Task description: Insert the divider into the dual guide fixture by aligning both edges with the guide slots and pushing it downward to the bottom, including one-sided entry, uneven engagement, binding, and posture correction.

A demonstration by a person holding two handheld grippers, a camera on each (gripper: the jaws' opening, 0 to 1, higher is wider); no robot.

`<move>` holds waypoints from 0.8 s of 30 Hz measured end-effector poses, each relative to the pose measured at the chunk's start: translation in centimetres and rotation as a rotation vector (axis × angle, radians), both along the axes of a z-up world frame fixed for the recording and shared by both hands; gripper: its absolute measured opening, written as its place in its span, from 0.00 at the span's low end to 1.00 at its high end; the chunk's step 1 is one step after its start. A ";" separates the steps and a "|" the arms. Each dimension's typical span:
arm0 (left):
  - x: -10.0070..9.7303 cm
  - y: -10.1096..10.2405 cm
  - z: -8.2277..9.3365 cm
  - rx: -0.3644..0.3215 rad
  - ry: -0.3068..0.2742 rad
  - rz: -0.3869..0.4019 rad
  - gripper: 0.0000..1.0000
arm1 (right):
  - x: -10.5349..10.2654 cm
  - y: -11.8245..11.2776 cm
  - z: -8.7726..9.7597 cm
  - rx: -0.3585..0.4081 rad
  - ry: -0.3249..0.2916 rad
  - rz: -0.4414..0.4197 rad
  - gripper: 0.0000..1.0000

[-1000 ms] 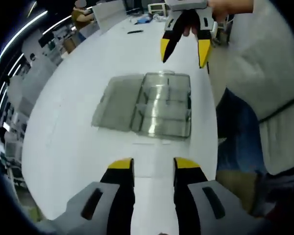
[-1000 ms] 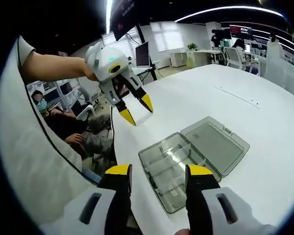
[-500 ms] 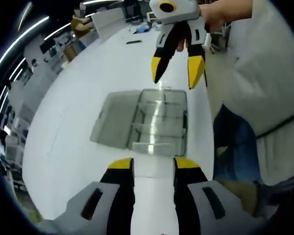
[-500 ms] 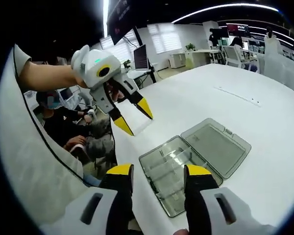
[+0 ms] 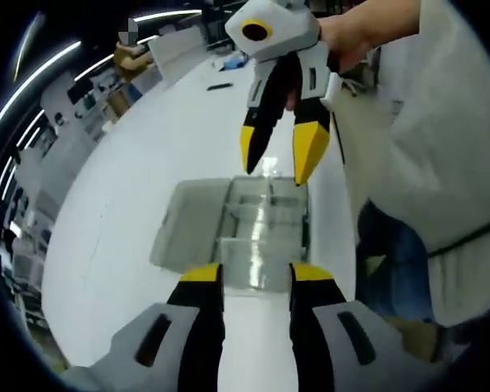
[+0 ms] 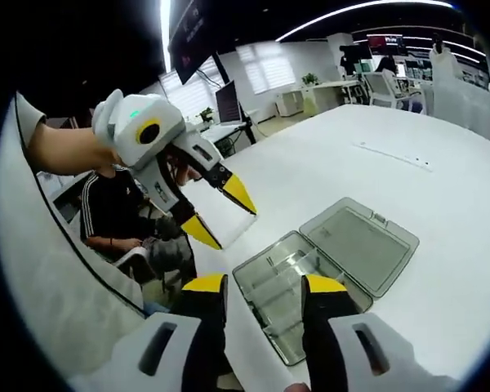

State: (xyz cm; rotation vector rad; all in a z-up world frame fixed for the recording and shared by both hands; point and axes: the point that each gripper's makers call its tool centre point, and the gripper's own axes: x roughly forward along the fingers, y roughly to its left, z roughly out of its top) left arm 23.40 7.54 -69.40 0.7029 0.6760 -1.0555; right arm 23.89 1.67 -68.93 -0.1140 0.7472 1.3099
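Observation:
A clear plastic compartment box (image 5: 265, 233) lies on the white table, its lid (image 5: 188, 224) folded open flat beside it. Clear partitions cross its inside; I cannot tell a loose divider from the fixed ones. My left gripper (image 5: 255, 274) is open and empty, its yellow tips at the box's near edge. My right gripper (image 5: 278, 157) hangs open above the box's far edge, held by a hand. In the right gripper view the box (image 6: 282, 282) lies between the jaws of my right gripper (image 6: 264, 284), its lid (image 6: 359, 245) to the right. There my left gripper (image 6: 220, 214) is open above the table edge.
The white table (image 6: 408, 180) stretches far beyond the box. Its edge (image 6: 198, 269) runs close to the box on the person's side. A seated person (image 6: 114, 220) is beyond that edge. A dark pen (image 5: 220, 86) lies far off. A pale sleeve (image 5: 416, 139) fills the right.
Both grippers have come closer to the box and to each other. The box itself has not moved on the table, and both stay open.

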 end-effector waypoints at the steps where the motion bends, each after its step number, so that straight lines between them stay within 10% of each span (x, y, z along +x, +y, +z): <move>1: 0.0 -0.2 0.0 -0.004 -0.002 0.000 0.26 | 0.0 0.0 0.0 0.001 0.002 -0.002 0.31; 24: 0.2 -3.5 1.0 -0.029 -0.098 0.010 0.26 | 0.0 0.9 0.7 0.036 0.084 -0.039 0.24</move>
